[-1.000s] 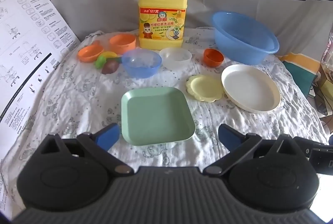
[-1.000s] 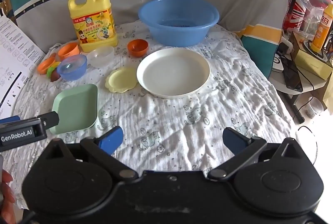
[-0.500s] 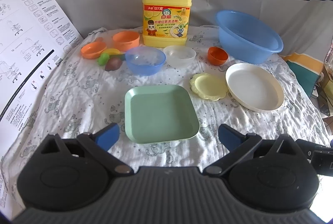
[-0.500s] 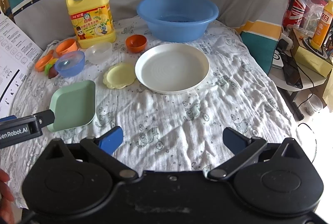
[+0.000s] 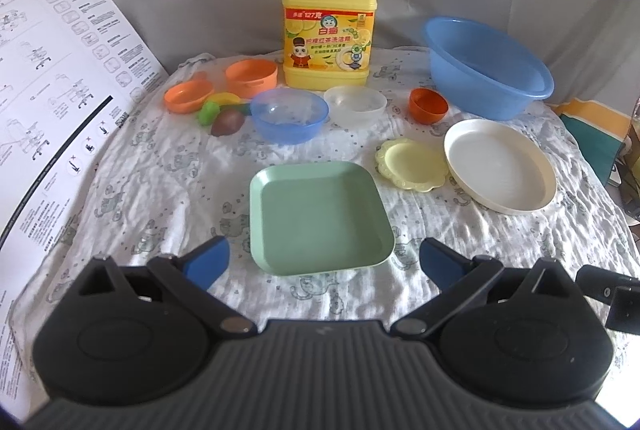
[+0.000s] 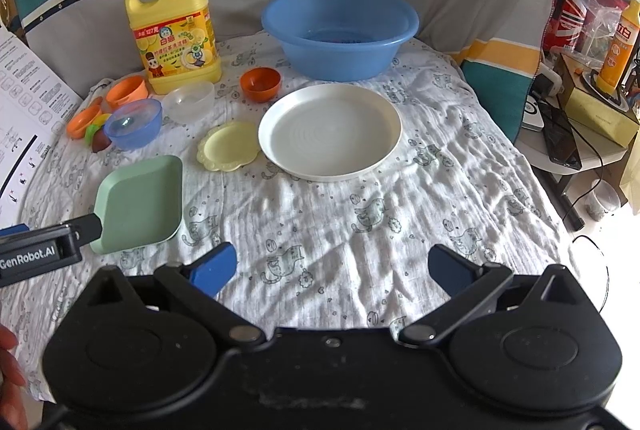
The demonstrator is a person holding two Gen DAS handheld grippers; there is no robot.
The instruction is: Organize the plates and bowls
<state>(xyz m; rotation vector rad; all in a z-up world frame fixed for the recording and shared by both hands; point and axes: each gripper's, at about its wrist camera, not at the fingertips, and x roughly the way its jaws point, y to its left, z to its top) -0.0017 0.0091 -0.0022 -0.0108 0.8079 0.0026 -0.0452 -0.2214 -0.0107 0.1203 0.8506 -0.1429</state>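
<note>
Nothing sorted yet: both grippers, left gripper (image 5: 323,261) and right gripper (image 6: 333,270), hover with fingers spread, empty; green square plate (image 5: 318,216) lies just ahead between the left fingers, white plate (image 6: 329,131) and bowls beyond, unstacked.

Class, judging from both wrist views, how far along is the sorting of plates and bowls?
Nothing is stacked yet. Both the left gripper and right gripper are open and empty. The green square plate, yellow plate, white plate and bowls all lie separately.
</note>
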